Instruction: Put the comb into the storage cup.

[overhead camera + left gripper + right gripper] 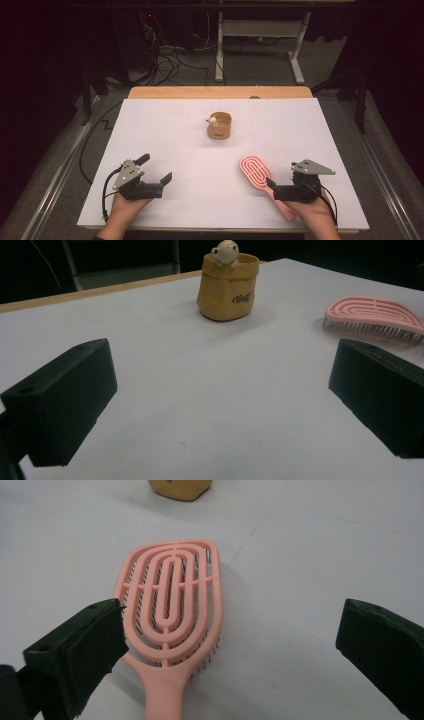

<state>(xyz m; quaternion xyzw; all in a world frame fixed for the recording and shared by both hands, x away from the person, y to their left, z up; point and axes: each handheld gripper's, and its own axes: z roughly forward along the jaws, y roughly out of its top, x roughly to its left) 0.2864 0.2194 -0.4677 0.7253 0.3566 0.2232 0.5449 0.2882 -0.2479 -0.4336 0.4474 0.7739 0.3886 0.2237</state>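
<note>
Pink hairbrush [170, 605] between right gripper [235, 645] spread fingers, left gripper [220, 405] fingers apart

We find the white table [165, 130] open between both grippers. Obstacles: pink hairbrush [256, 172] just ahead of the right gripper [278, 189]; yellow pouch [219, 125] mid-table, well apart.

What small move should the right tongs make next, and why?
Probably lower the right tongs and shut them on the brush handle: the jaws are open, the handle lies between them, and the brush rests bristles down on the table.
</note>
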